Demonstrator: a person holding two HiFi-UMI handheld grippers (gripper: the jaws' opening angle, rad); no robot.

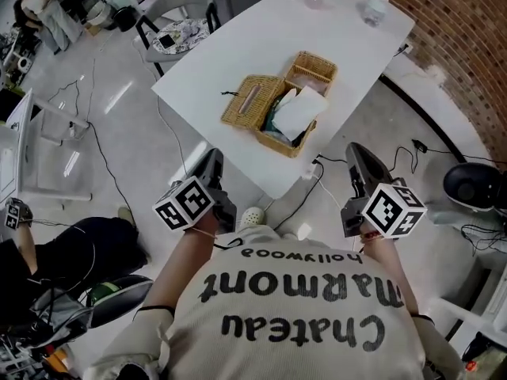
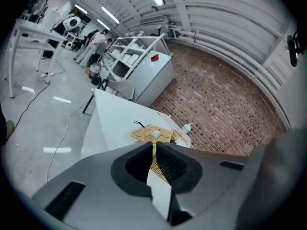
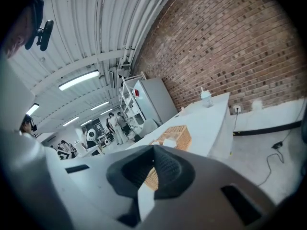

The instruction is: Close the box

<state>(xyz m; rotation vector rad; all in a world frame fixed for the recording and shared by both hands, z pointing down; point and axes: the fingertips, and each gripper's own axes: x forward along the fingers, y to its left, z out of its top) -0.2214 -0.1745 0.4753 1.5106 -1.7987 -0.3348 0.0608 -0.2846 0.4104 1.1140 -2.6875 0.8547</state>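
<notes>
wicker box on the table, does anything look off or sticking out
Yes. The wicker box stands open, its lid folded out flat to one side, and a white sheet pokes up past the rim at a tilt. It may get in the way when the lid comes down.

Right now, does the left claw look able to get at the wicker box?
Probably yes: the left claw hangs shut short of the table, and nothing stands between it and the wicker box.

The wicker box (image 1: 282, 143) stands open on the white table (image 1: 238, 46). One lid flap (image 1: 252, 100) lies out at 9 o'clock, the other flap (image 1: 311, 67) at 1 o'clock. White paper (image 1: 299, 112) shows inside.
</notes>
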